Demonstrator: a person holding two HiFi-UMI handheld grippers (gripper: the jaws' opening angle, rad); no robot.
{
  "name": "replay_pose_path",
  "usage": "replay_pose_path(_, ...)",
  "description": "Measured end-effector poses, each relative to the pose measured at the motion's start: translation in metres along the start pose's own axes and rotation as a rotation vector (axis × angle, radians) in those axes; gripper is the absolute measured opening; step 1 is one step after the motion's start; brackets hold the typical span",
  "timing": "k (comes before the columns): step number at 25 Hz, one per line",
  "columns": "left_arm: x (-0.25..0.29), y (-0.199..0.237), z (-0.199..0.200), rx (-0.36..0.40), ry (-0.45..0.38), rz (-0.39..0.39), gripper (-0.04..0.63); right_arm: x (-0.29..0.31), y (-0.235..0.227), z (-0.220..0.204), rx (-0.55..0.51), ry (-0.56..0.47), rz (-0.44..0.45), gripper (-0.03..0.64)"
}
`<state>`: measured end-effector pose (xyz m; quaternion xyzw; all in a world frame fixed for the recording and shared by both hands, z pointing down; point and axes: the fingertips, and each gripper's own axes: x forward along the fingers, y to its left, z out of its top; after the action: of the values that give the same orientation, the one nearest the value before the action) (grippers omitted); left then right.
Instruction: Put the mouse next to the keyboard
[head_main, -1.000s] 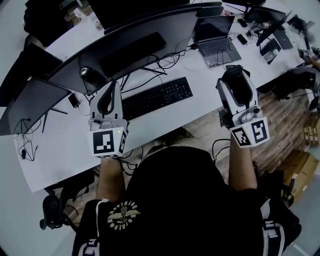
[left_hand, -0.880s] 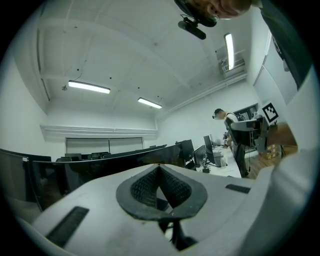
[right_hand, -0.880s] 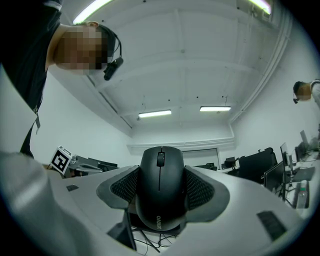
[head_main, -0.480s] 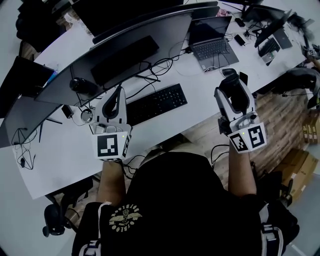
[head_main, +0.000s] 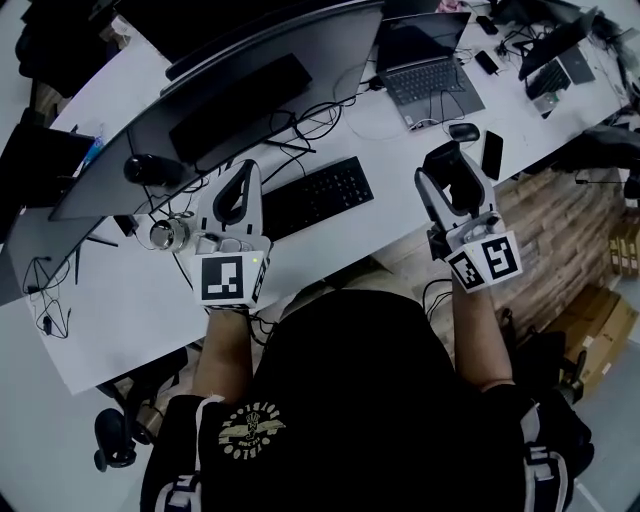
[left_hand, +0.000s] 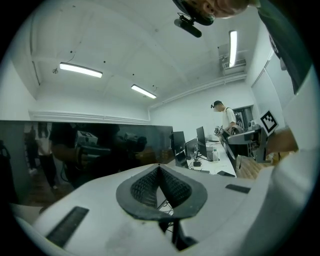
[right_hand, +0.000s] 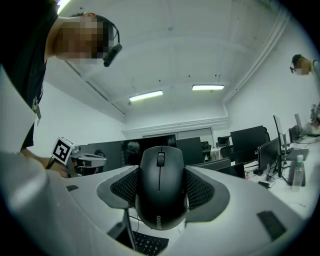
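Room: an open office; a long white surface (head_main: 130, 290) carries a monitor (head_main: 230, 100), a laptop (head_main: 430, 70), cables and a black keyboard (head_main: 318, 197).
Mouse: a black mouse (right_hand: 160, 185) is held in the right gripper (head_main: 450, 170), in the air near the front edge of the surface, not on it.
Right fingers: they pinch the mouse by its two sides; the wheel end points away from the person and the logo end points back to the camera.
Left fingers: the left gripper (left_hand: 160, 172) has its pads pressed together, with nothing between them; it hovers just beside the left end of the keyboard.
Key relation: the keyboard lies to the left of the held mouse and a little further forward. Its long axis runs left to right across the surface, and its right end is the end nearer to the right gripper. Between them I see a bare part of the surface.
Other things: a second mouse (head_main: 463, 131) and a phone (head_main: 492, 153) lie beyond the right gripper, near the laptop.
Step, as I judge: carrying; the mouse is not yet put down.
Next move needs: probably a short travel left and down to the bare place beside the right end of the keyboard.
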<state>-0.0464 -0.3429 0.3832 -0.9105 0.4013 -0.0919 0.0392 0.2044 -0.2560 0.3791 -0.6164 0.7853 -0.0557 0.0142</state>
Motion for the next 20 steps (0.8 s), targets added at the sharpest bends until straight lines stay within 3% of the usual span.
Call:
replay_pose_path(12,0.057,-0.020,-0.043,-0.004,0.072,-0.065,0.002,0.035,-0.038,-0.087,0.071,0.131,-0.022,0.283)
replay_pose_path(20,0.081,-0.030,-0.084,-0.044,0.136,-0.084,0.002,0.060,-0.055,-0.170,0.097,0.293,-0.024,0.283)
